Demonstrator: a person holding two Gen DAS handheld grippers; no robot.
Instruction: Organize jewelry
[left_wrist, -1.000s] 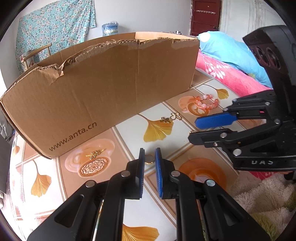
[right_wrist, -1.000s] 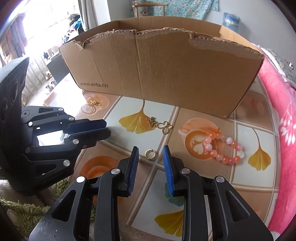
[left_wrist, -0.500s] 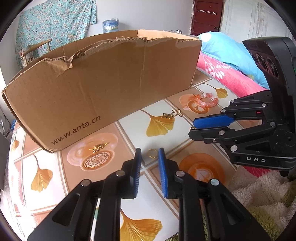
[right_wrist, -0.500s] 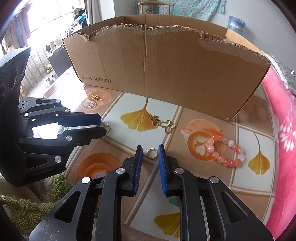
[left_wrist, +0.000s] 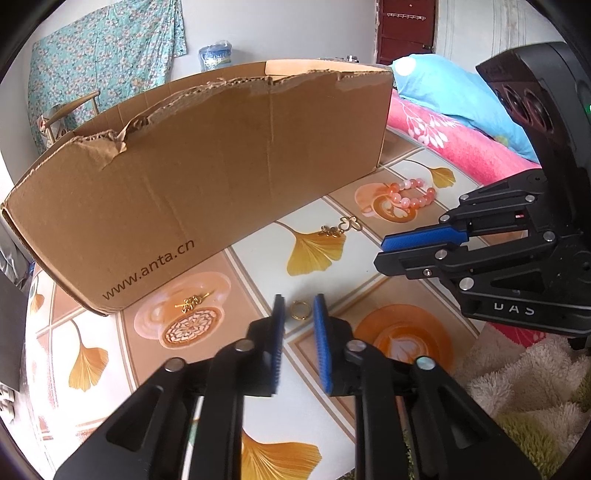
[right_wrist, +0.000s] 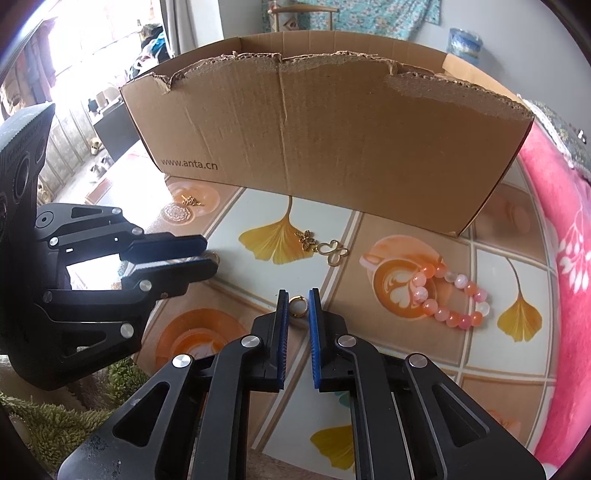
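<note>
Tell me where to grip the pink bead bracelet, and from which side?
Grip the near arc of the pink bead bracelet, coming straight down with the right claw, one finger inside the loop and one outside. It lies flat on the table as an open loop, so from the side the claw would probably only push it.

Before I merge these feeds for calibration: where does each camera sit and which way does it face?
Left wrist: on the left gripper, facing the box; own fingers below, right gripper at right.
Right wrist: on the right gripper, facing the box; own fingers below, left gripper at left.
Shared: box, bracelet, charm.
</note>
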